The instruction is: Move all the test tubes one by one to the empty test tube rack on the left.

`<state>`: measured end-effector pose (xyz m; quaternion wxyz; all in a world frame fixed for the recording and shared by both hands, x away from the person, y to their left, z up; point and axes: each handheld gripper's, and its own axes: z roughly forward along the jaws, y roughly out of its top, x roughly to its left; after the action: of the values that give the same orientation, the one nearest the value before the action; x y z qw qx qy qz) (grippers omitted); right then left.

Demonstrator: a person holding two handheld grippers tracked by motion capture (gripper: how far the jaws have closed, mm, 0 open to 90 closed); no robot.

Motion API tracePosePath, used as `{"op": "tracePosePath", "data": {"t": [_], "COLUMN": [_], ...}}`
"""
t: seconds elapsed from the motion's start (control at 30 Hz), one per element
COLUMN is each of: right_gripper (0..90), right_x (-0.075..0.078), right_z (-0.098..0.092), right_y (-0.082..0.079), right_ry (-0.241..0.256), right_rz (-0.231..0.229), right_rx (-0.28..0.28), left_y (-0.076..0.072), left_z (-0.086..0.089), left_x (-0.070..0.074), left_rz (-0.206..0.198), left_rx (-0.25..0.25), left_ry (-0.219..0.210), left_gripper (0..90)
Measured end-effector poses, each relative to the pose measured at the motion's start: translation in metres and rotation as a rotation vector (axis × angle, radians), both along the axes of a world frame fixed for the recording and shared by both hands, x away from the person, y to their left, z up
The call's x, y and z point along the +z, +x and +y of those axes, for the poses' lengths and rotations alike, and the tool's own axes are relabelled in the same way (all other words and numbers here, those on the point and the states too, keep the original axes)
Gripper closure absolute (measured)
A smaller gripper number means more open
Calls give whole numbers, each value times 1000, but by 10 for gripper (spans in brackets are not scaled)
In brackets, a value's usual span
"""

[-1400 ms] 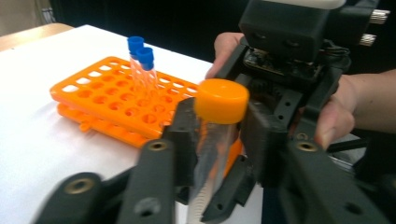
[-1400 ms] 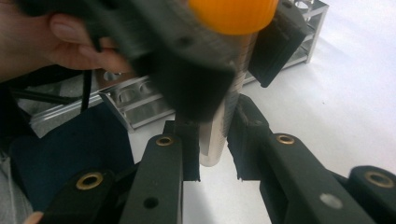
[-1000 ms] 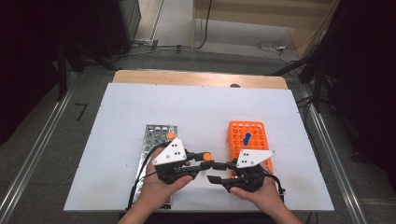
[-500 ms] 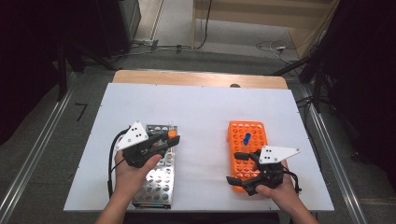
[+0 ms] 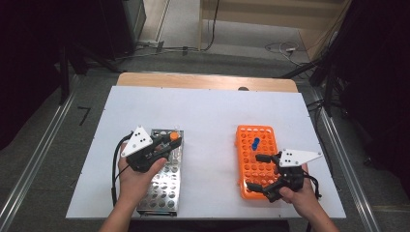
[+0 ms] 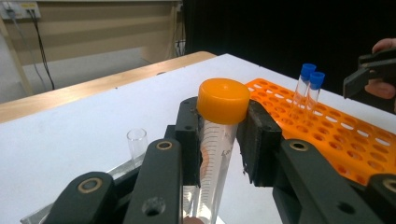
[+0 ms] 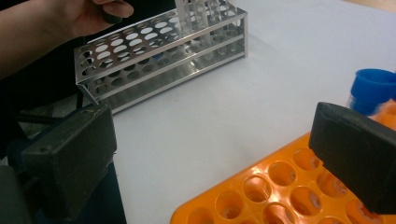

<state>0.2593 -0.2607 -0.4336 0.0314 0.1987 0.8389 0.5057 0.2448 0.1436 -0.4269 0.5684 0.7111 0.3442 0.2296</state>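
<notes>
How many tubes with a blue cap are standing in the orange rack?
2: both blue-capped tubes stand side by side in the orange rack, toward its far end. The high view shows them as one blue spot; none seem hidden.

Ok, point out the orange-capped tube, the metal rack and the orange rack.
orange-capped tube (image 6: 223,100), left gripper view, on the side of its orange cap.
metal rack (image 7: 154,51), right gripper view, on its perforated top plate.
orange rack (image 5: 255,131), high view, on its far end, bare holes.

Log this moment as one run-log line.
left gripper: shut on orange-capped clear tube over metal rack | right gripper: open, empty, over orange plastic rack
</notes>
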Motion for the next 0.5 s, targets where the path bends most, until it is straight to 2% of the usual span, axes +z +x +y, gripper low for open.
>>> {"op": "tracePosePath", "data": {"t": [0.1,0.3,0.37,0.43,0.5], "right_gripper": [0,0,23,34,34], "right_x": [0,-1,-1,-2,-3], "right_z": [-2,-8,-11,-14,-16], "right_y": [1,4,5,7,8], "right_ry": [-2,-6,0,3,1], "right_rz": [-3,-10,-8,-3,0], "right_rx": [-8,-33,-45,-48,-58], "left_y": [-2,-3,-4,-6,-5], "left_z": [-1,-1,-1,0,0], "left_x": [-2,-5,-4,-4,-6], "left_rz": [16,37,32,43,59], "left_rx": [8,22,17,10,-9], "left_ry": [36,72,87,103,102], "left_gripper": [707,705,704,704,705]}}
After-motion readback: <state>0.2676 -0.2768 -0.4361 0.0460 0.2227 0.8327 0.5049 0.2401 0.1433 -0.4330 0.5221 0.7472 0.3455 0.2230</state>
